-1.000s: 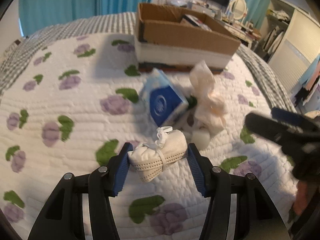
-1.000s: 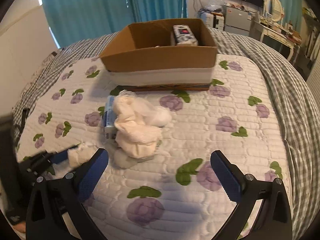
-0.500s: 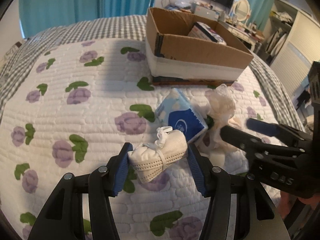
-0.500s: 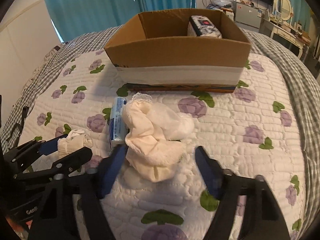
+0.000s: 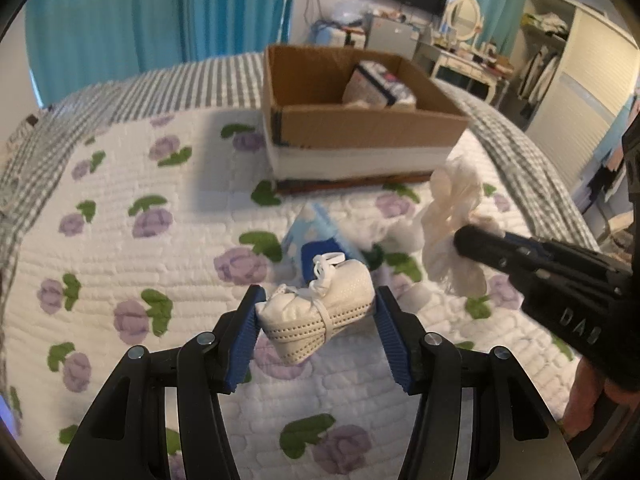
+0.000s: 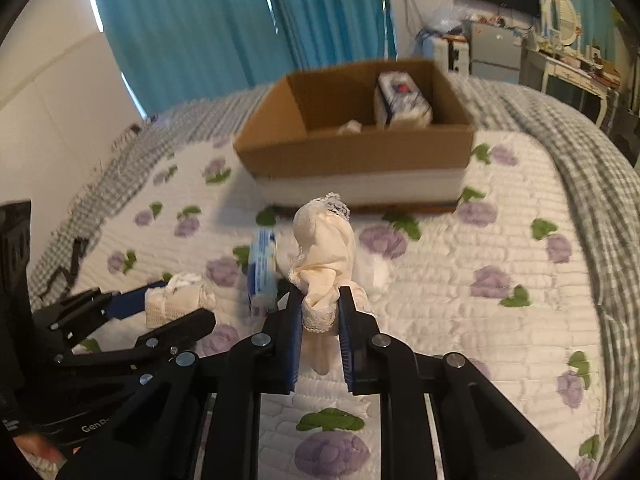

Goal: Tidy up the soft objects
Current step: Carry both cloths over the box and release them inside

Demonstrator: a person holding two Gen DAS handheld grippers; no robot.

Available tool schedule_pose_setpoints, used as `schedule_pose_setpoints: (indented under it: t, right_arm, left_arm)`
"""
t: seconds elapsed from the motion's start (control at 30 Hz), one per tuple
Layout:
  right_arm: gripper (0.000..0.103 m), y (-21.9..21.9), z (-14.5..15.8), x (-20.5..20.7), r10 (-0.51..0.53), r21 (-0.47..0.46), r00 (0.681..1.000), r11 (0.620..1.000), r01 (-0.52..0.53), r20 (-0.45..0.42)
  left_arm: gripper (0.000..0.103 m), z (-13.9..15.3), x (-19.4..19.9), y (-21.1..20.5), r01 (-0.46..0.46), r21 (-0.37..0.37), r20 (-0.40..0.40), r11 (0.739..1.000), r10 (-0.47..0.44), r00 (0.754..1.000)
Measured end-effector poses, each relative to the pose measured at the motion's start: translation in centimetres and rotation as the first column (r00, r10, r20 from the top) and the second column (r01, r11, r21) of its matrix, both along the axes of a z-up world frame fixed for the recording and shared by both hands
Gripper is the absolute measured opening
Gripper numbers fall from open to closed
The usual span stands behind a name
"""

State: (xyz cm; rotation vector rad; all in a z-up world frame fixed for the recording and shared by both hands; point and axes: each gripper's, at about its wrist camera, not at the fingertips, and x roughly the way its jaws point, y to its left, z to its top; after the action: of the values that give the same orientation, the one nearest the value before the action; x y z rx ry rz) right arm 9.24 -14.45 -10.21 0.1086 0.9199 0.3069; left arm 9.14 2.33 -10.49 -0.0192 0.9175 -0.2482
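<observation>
Above quilt point(image 5: 120, 184), white baby shoe point(image 5: 320, 312) clamped in left gripper point(image 5: 316, 334), lifted. Right gripper point(image 6: 320, 322) pinched tight on cream lace cloth point(image 6: 324, 256), also lifted. Cardboard box point(image 6: 360, 152) ahead, well apart; patterned pack point(image 6: 402, 100) plus small white item already inside. Blue tissue pack point(image 5: 316, 240) lying on quilt, not yet collected. Judgement: partway; two items in transit, drop-off pending.
</observation>
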Motion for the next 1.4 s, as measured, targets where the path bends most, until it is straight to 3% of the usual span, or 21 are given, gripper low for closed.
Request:
schedule_pose_setpoints:
  t: [0.43, 0.8, 1.07, 1.23, 1.4]
  right_arm:
    - [0.016, -3.9, 10.3, -1.6, 0.012, 0.02, 0.98, 1.0, -0.017, 0.2]
    - [0.016, -4.6, 15.3, 2.6, 0.043, -0.009, 0.955, 0.999, -0.042, 0.294]
    - [0.016, -3.4, 13.7, 11.6, 0.088, 0.048, 0.966, 0.993, -0.103, 0.245]
    - [0.016, -1.7, 11.0, 16.9, 0.108, 0.013, 0.972, 0.993, -0.113, 0.21]
    - [0.016, -0.7, 7.2, 21.1, 0.117, 0.034, 0.979, 0.992, -0.124, 0.165]
  left_arm:
    - [0.055, 8.5, -1.1, -2.4, 0.012, 0.043, 0.185, 0.999, -0.02, 0.983]
    - [0.055, 12.2, 4.5, -4.3, 0.015, 0.053, 0.256, 0.998, -0.028, 0.966]
    - [0.055, 11.4, 11.5, -5.6, 0.035, 0.084, 0.269, 0.996, -0.057, 0.961]
    - [0.056, 8.3, 16.2, -5.6, 0.067, 0.134, 0.234, 0.989, -0.097, 0.967]
    - [0.058, 5.2, 19.5, -5.2, 0.069, 0.156, 0.222, 0.985, -0.103, 0.97]
